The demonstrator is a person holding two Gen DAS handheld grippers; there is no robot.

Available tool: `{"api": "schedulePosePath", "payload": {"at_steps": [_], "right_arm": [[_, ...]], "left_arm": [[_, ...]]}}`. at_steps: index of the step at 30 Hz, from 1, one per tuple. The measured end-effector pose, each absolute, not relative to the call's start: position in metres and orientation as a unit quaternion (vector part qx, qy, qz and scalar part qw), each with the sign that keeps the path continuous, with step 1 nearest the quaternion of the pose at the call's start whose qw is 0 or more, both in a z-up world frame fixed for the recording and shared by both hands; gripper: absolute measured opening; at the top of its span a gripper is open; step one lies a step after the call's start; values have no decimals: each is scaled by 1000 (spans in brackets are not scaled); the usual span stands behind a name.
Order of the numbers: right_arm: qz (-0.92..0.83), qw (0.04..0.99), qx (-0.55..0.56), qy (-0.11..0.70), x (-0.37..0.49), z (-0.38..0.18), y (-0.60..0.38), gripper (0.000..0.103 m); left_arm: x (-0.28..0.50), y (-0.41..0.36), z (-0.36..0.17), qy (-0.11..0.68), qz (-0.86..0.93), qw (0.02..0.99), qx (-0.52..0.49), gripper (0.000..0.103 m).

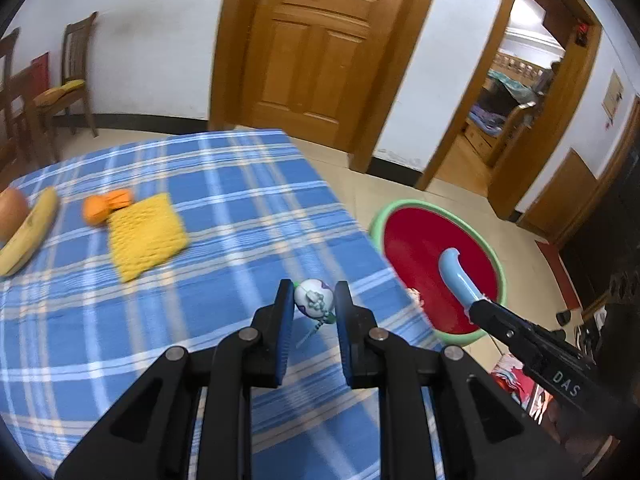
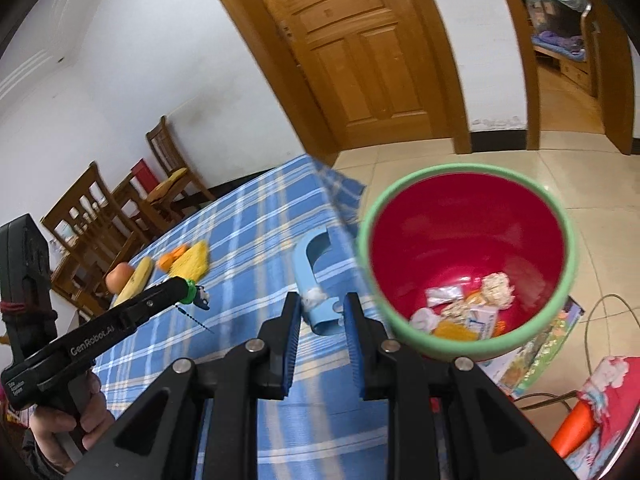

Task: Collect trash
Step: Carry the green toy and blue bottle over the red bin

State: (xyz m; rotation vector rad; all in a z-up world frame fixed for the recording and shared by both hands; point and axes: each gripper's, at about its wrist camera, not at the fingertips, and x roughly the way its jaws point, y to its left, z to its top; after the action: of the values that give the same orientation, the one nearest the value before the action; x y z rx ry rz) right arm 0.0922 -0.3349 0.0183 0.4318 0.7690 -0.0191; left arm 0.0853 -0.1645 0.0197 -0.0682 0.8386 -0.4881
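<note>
The left gripper [image 1: 314, 300] is clamped on a small white wrapper [image 1: 315, 298] with green and purple print, pinched between its blue pads above the blue plaid tablecloth [image 1: 224, 208]; a thin stick or tail hangs below the wrapper, and the print is too blurred to read. From the right wrist view this same item shows only as a green-and-white scrap [image 2: 196, 294] at the tip of the left gripper, mostly hidden by the fingers.

The right gripper [image 2: 322, 308] is closed on a light blue curved plastic piece [image 2: 310, 276], hook-shaped at its far end, with a bit of white fluff stuck to it near the pads. Its lower end is cut off behind the fingers. In the left wrist view the piece [image 1: 456, 276] hangs over the red bin [image 1: 404, 240] with a green rim, which stands on the floor just beside the table's edge.

Inside the bin [image 2: 568, 248] lie crumpled paper, a clear packet and yellow and orange wrappers; their printing cannot be made out.

Farther back on the cloth are a yellow sponge-like pad [image 1: 146, 236], an orange object [image 1: 106, 206], a banana [image 1: 30, 232] and a round fruit [image 1: 12, 212] cut off by the frame.

The left tool's side reads "GenRobot.AI"; the right tool shows "DAS". A person's hand [image 2: 68, 416] grips the left handle.
</note>
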Motion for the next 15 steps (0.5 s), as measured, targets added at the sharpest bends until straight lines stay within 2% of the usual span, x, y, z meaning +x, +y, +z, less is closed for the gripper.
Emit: {"api": "schedulePosePath", "payload": {"at_steps": [15], "right_arm": [[-91,883,261,380,86,-9,-418,24]], "left_arm": [[94,-268,9,408,-304,861,11,19]]}}
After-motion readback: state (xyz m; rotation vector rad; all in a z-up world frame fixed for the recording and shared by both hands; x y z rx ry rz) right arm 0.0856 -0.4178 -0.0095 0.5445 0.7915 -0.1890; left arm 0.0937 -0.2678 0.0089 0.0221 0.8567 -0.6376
